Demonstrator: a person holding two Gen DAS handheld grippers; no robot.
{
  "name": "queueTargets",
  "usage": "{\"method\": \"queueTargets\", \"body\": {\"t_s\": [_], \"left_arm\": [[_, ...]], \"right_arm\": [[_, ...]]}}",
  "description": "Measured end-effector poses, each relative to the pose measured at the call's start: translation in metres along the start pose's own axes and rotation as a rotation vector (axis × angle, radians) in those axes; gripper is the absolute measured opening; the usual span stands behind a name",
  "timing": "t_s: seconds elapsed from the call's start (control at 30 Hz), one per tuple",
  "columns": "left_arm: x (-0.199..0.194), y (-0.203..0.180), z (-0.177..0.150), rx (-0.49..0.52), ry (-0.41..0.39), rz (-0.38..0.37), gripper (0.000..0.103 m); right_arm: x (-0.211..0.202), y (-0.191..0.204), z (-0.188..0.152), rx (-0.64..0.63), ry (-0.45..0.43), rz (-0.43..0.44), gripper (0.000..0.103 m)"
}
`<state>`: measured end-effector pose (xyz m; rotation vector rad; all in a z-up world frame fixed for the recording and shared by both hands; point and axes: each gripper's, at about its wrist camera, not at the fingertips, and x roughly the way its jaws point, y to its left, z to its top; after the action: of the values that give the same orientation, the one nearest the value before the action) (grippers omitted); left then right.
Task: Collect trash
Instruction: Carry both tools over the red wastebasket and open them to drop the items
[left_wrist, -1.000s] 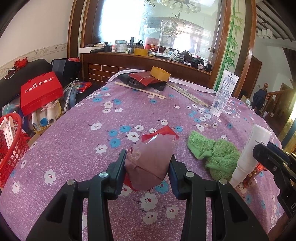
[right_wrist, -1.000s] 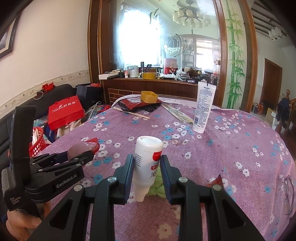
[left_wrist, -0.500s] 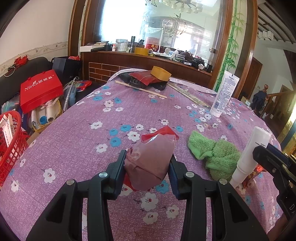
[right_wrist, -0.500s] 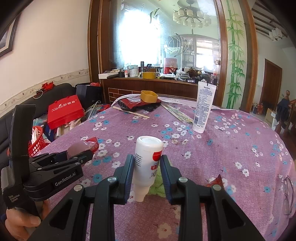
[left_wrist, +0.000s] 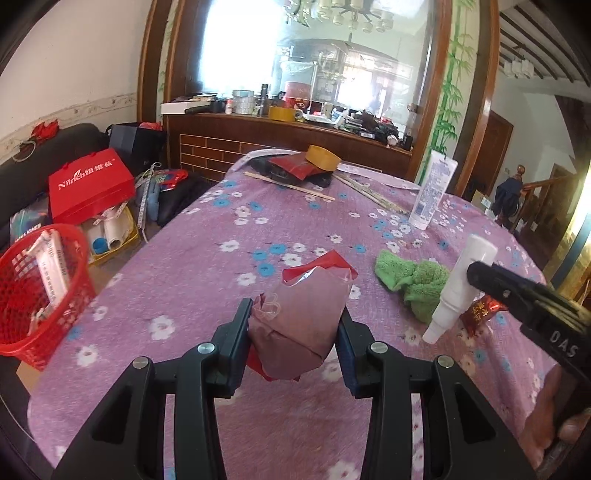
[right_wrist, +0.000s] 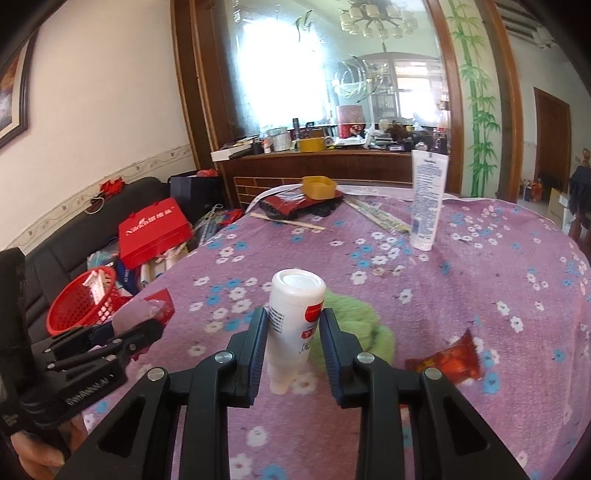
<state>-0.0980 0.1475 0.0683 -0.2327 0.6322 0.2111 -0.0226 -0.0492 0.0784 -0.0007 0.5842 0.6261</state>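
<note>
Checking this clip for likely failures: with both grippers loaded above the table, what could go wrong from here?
1. The left gripper pinches a crumpled pink-and-red wrapper only at its sides; the soft wad could slip before reaching the red basket beyond the table edge.
2. The right gripper holds the white bottle tilted, low on its body; it could pivot out.
3. The red candy packet may get left behind.

Two close wrist views down-forward — shared floral tablecloth (left_wrist: 207, 258).

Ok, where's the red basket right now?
The red basket sits off the table's left edge in the left wrist view, below the red gift bag.
</note>
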Motion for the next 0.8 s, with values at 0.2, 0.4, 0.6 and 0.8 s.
{"method": "queueTargets", "body": {"t_s": [0.2,0.4,0.6,0.8], "left_arm": [[-0.033,0.075,0.008,-0.095,0.010,0.029,0.039],[-0.062,0.162,0.010,-0.194,-0.036,0.157,0.039],[-0.067,0.246,0.005,-0.304,-0.030,0.263,0.039],[-0.065,0.299,0.001,-0.380,-0.039,0.317,0.054]], "right_arm": [[0.005,0.067,0.013,-0.056,0.045,0.126,0.032],[0.028,0.151,0.040,-0.139,0.069,0.249,0.032],[0.072,0.242,0.058,-0.222,0.101,0.351,0.032],[0.130,0.307,0.060,-0.239,0.172,0.390,0.032]]}}
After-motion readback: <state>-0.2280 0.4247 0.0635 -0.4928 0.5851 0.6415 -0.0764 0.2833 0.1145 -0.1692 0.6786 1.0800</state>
